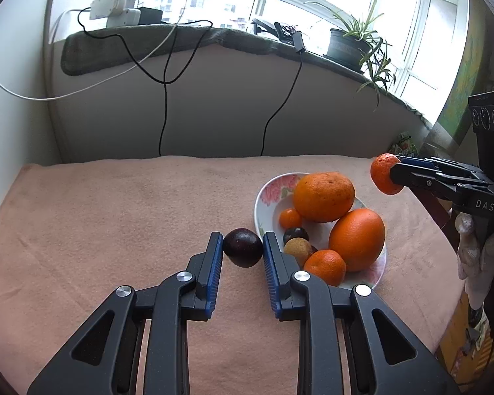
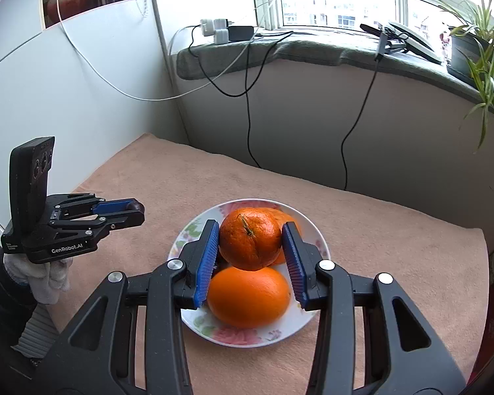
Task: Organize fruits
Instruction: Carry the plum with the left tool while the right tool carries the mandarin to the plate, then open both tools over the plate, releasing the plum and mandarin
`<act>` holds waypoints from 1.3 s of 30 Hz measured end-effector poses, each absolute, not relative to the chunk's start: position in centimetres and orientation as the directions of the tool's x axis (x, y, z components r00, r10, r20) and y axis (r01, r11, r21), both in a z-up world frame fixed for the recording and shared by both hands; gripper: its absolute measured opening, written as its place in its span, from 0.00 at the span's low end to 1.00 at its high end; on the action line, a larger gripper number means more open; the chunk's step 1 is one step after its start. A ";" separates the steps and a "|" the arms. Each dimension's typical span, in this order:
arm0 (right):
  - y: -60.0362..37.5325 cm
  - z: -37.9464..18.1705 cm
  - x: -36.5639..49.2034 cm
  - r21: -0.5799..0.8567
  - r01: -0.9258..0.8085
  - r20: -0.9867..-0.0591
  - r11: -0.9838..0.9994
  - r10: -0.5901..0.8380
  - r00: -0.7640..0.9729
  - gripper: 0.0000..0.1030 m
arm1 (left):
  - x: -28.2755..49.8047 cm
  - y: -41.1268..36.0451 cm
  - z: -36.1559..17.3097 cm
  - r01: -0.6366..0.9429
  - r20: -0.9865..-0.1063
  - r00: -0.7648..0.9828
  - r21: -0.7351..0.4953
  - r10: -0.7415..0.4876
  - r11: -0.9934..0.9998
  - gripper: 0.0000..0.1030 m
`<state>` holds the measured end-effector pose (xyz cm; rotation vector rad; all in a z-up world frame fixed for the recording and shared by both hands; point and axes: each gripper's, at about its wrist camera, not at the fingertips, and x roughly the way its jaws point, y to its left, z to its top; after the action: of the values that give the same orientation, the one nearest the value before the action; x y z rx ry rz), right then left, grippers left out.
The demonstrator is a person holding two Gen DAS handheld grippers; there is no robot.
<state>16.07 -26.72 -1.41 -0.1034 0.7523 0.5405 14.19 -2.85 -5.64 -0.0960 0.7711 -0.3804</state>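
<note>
A plum (image 1: 242,247) is clamped in the left tongs (image 1: 242,253), a tangerine (image 2: 250,238) in the right tongs (image 2: 251,247); dropped at twelve o'clock onto the crowded plate (image 2: 194,230), either may be sent rolling off

A soft pink blanket (image 1: 115,214) covers the worktop. A white plate (image 1: 266,197) with pink flowers on it sits right on the blanket, near the right side. The plate is full of fruit.
</note>
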 end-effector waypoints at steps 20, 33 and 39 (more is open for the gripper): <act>-31.6 -5.9 17.8 0.158 -0.408 -0.735 0.899 0.383 0.559 0.40 | 15.6 -6.3 -5.9 0.337 -0.677 0.623 -0.221 -0.392 0.915 0.22; -31.6 -6.7 19.2 0.223 -0.408 -0.746 0.885 0.424 0.513 0.41 | 16.0 -7.9 -5.7 0.365 -0.679 0.611 -0.214 -0.407 0.906 0.22; -31.4 -6.8 19.4 0.228 -0.408 -0.748 0.884 0.427 0.508 0.41 | 16.1 -7.9 -5.8 0.365 -0.680 0.610 -0.214 -0.407 0.906 0.22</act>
<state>19.44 -31.42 -6.77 0.0229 0.9078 0.5037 16.06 -7.92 -5.77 -0.0557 0.7982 -0.4460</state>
